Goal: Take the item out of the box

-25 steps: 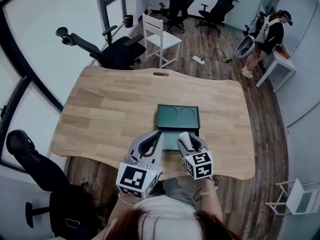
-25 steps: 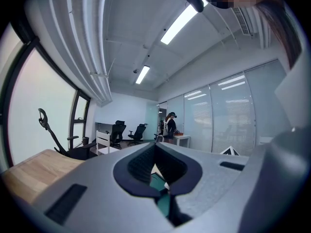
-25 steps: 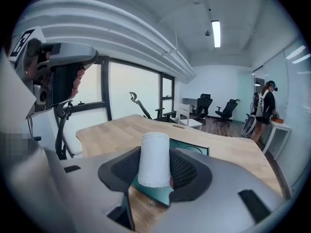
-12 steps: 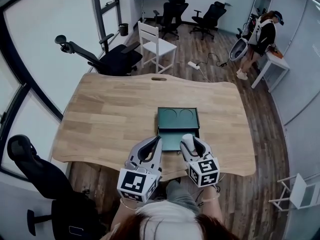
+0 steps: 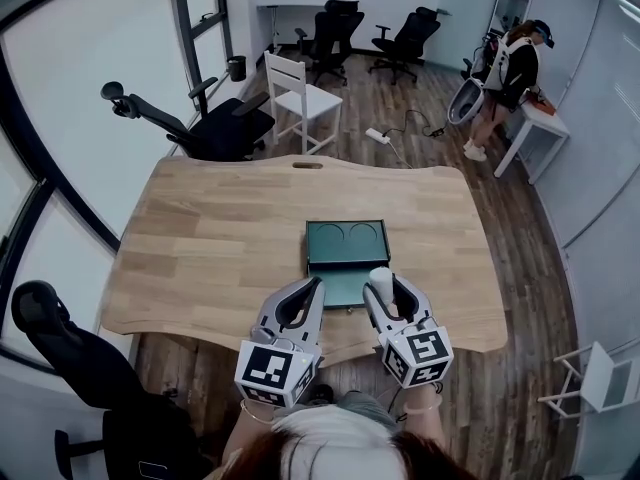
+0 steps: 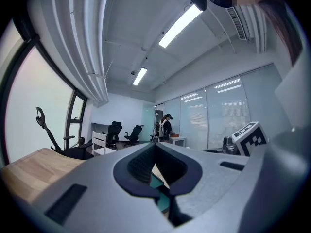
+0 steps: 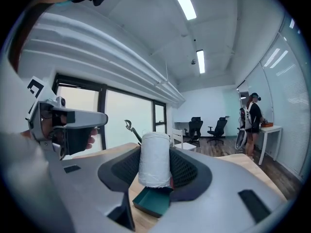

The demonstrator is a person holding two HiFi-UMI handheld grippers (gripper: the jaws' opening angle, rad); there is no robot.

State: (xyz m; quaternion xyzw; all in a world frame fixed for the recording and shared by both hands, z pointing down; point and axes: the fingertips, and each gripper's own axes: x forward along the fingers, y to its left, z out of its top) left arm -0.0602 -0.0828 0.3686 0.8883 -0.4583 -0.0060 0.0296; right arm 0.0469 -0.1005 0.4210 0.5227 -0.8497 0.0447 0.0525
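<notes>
1. The right gripper's [image 5: 381,286] fingers [image 7: 187,173] are clamped on the sides of a white roll [image 7: 154,159], which stands upright between them.
2. The left gripper [image 5: 312,286] sits just beside it, fingers closed on nothing.
3. The roll hangs over the near end of the open green box [image 5: 345,240], and I judge it clear of the box.
4. The box lies by the table's [image 5: 220,228] near edge, right of the middle.
5. My worry is the roll's soft wrap. If it gives under the pads during a quick swing, the roll could slide down into the box or drop past the near edge.
</notes>
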